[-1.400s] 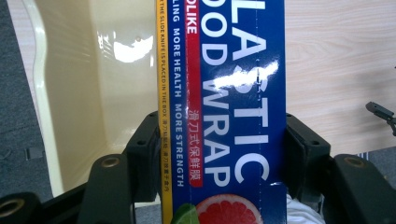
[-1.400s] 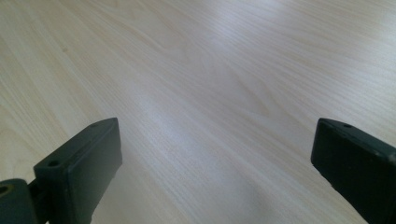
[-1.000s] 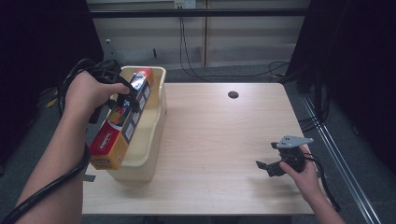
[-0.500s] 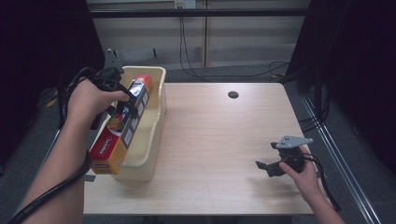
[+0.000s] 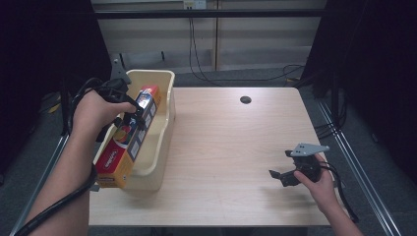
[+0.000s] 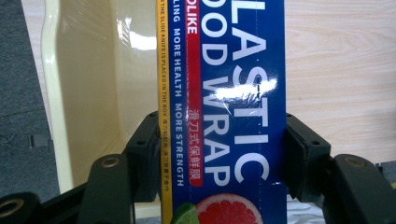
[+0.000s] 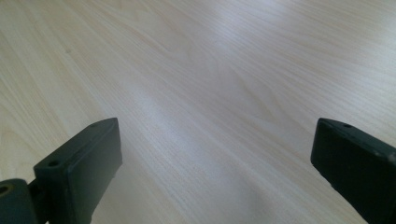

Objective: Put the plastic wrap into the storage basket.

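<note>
Moved: the plastic wrap box [image 5: 129,135] has slid nearer the person, along the cream bin [image 5: 164,130].
Left gripper [image 5: 129,117]: clenched across the box, over the bin's near end.
Right gripper [image 7: 215,172]: released, idle over the desk [image 5: 231,147], right of the bin.
Doing it well: probably level the box before letting go.

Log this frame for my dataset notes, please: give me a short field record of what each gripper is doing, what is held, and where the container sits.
left gripper: shut on the plastic wrap box, jaws clamping its two long sides
plastic wrap box: long blue, red and yellow carton, tilted, held over the tub
tub: cream plastic, at the table's left edge
right gripper: open, jaws wide apart, holding nothing, low over bare wood
table: light wood, with a dark round hole near the far edge
</note>
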Motion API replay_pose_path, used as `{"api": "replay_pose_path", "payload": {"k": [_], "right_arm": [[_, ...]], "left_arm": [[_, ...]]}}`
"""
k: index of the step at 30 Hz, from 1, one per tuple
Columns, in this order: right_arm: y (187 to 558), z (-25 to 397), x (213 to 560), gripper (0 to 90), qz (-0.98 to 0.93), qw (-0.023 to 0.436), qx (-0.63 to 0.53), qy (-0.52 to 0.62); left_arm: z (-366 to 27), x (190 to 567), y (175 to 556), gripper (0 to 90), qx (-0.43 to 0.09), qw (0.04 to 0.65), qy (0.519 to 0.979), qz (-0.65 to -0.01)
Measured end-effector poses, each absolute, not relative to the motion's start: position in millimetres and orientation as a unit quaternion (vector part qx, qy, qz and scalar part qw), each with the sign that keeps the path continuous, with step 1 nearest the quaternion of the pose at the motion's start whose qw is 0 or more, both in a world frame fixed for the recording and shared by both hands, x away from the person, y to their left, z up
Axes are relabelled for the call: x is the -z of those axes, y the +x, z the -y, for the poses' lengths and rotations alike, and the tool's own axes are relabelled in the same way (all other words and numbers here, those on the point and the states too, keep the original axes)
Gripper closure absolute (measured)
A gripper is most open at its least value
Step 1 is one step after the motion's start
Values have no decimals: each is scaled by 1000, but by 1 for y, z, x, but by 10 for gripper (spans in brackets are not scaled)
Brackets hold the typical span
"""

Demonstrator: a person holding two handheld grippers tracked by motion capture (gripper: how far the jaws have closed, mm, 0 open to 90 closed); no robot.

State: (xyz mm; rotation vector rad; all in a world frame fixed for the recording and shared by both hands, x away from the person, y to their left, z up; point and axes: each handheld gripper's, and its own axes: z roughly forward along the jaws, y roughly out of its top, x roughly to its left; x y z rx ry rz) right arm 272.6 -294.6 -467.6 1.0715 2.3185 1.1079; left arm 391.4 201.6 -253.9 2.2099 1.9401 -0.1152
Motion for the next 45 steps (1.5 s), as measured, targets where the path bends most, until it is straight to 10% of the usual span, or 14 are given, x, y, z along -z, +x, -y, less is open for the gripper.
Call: {"api": "replay_pose_path", "payload": {"k": [45], "right_arm": [[272,294,469,17,-820,178,-389,379]], "left_arm": [[-207,295,390,406,57,86,744,-660]]}}
